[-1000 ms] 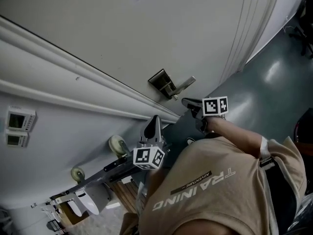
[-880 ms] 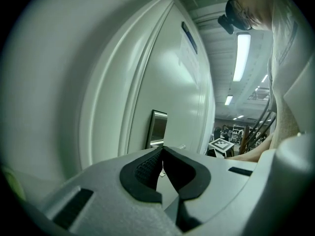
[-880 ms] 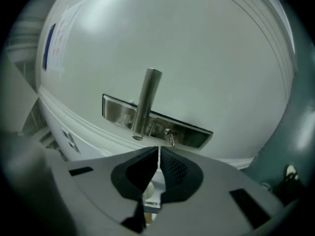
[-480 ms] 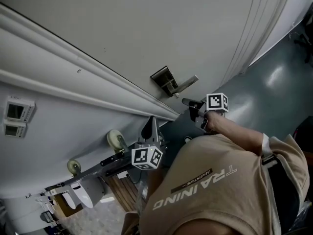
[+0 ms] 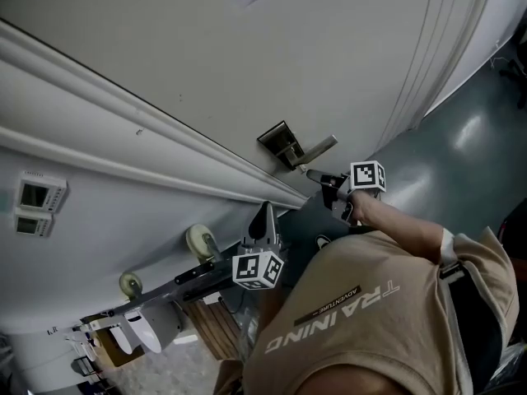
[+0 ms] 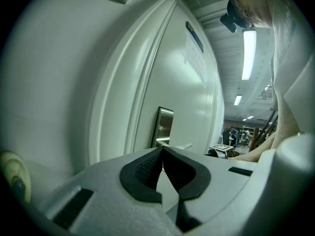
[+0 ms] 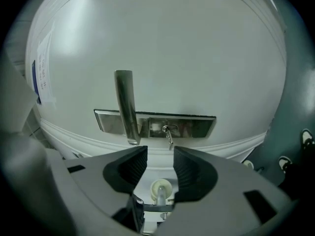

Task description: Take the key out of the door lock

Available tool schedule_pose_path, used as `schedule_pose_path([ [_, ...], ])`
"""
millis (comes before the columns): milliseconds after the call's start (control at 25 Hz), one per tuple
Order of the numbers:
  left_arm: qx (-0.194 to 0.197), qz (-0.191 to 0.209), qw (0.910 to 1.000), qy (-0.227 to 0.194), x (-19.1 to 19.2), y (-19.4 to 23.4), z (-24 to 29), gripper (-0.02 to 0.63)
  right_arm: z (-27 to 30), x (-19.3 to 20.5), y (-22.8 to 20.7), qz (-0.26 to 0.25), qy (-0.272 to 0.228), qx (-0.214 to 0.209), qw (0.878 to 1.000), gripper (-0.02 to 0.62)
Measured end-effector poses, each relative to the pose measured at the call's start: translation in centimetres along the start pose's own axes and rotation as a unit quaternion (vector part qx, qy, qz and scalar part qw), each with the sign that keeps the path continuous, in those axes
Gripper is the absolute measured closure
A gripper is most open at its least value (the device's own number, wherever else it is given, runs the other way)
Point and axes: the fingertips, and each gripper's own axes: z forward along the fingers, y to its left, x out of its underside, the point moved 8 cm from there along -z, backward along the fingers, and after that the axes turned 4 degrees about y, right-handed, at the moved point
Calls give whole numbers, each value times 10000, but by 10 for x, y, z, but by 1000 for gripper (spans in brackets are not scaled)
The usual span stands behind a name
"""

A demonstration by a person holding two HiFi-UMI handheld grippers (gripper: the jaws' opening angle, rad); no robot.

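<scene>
A steel lock plate (image 7: 189,125) with a lever handle (image 7: 125,104) sits on the white door (image 7: 162,43). A small key (image 7: 169,132) sticks out of its keyhole and hangs down. My right gripper (image 7: 160,162) points at the plate just below the key. Its jaws have just been opening and stand apart with nothing between them; the key lies beyond the tips. In the head view the right gripper (image 5: 317,176) is just short of the lock plate (image 5: 278,142). My left gripper (image 5: 265,217) is held lower and further from the door, its fingertips (image 6: 160,154) touching and empty.
A cart with pale caster wheels (image 5: 200,241) stands by the wall at the lower left. Two wall control panels (image 5: 33,196) are at the far left. A raised door frame moulding (image 5: 165,151) runs diagonally. Grey floor (image 5: 469,130) lies to the right.
The right gripper has rolled about its own axis and edged closer to the lock plate. The left gripper stays almost where it was.
</scene>
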Motion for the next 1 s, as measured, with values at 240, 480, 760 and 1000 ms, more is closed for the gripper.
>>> schedule_pose_path([
  [240, 61, -86, 9999, 32, 10, -4, 4, 597, 5, -1, -4, 127, -30, -86, 9999, 457],
  [480, 41, -133, 9999, 15, 13, -8, 2, 597, 7, -3, -16, 333, -229, 37, 9992, 457],
  [760, 5, -223, 9997, 58, 20, -7, -2, 597, 19, -1, -18, 345, -161, 48, 9993, 457],
  [1000, -3, -316, 9995, 80, 26, -11, -5, 597, 21, 1, -21, 369, -227, -41, 9991, 457],
])
